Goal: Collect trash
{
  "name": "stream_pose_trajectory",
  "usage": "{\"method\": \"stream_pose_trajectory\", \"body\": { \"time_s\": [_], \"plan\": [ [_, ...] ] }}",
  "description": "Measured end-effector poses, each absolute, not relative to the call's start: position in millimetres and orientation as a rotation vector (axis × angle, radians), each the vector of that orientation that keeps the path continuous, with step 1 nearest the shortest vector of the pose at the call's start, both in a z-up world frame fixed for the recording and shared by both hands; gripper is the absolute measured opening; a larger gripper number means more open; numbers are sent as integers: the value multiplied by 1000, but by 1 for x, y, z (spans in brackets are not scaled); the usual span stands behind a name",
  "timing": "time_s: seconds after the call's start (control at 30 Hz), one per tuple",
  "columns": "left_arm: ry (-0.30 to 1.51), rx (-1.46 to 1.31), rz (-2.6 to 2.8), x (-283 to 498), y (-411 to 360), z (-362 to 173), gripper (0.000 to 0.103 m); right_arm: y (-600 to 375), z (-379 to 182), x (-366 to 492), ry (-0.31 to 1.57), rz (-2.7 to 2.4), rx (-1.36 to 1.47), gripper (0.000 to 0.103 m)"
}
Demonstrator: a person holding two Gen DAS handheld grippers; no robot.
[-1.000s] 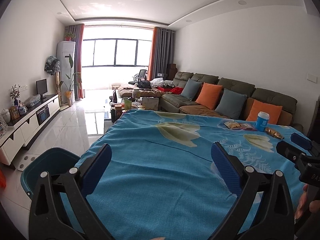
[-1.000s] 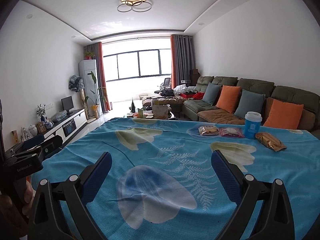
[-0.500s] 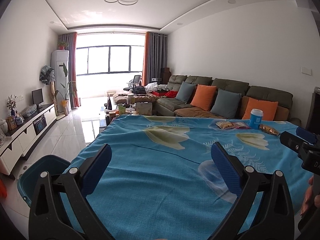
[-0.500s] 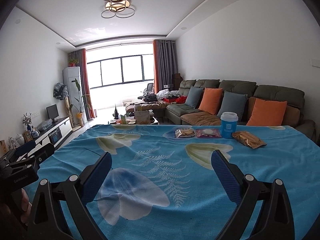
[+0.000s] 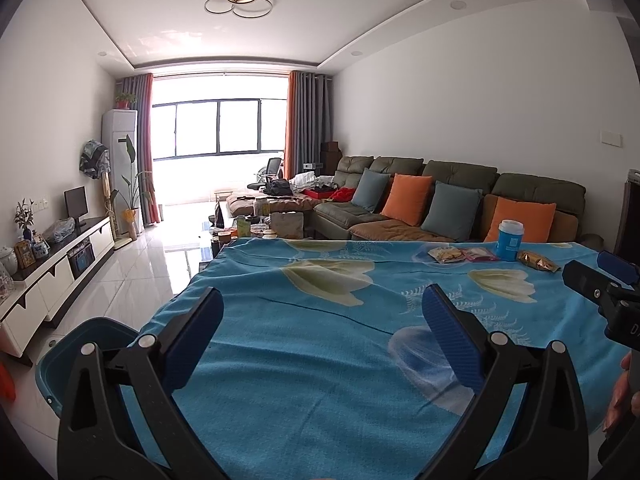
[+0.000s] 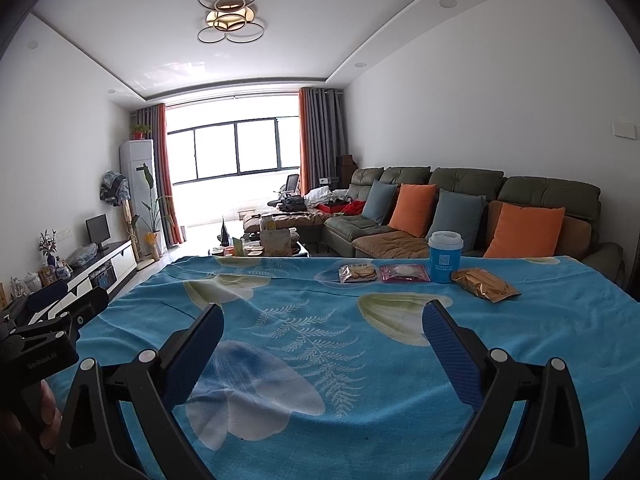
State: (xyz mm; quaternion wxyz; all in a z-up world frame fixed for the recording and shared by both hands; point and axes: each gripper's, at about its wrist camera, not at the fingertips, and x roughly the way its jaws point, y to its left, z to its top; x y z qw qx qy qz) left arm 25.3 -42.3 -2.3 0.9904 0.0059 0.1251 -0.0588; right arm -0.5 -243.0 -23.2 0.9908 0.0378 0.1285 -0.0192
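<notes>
Trash lies in a row at the far right of the blue flowered tablecloth (image 6: 304, 336): a clear snack packet (image 6: 358, 273), a pink packet (image 6: 405, 272), a blue paper cup with a white lid (image 6: 445, 257) standing upright, and a crumpled gold wrapper (image 6: 484, 284). The left wrist view shows them too: the cup (image 5: 510, 240), the gold wrapper (image 5: 537, 261), the snack packet (image 5: 446, 255). My right gripper (image 6: 322, 320) is open and empty, well short of them. My left gripper (image 5: 322, 312) is open and empty over the near left of the table.
A blue-green bin (image 5: 76, 348) stands on the floor by the table's left edge. Behind the table is a green sofa (image 6: 472, 216) with orange and grey cushions. A cluttered coffee table (image 6: 268, 244), a TV unit (image 5: 52, 268) and shiny tiled floor lie beyond.
Both grippers have tilted upward and swung a little left, so the table sits lower in view. The trash items have shifted rightward. Both stay open.
</notes>
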Motion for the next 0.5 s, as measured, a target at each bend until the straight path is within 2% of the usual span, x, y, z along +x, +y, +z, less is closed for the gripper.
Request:
{"method": "stream_pose_trajectory", "body": {
  "time_s": [0.5],
  "plan": [
    [231,26,-115,22,-48,-3,98,-246,-22,-7,228,-54,77,96]
  ]
}}
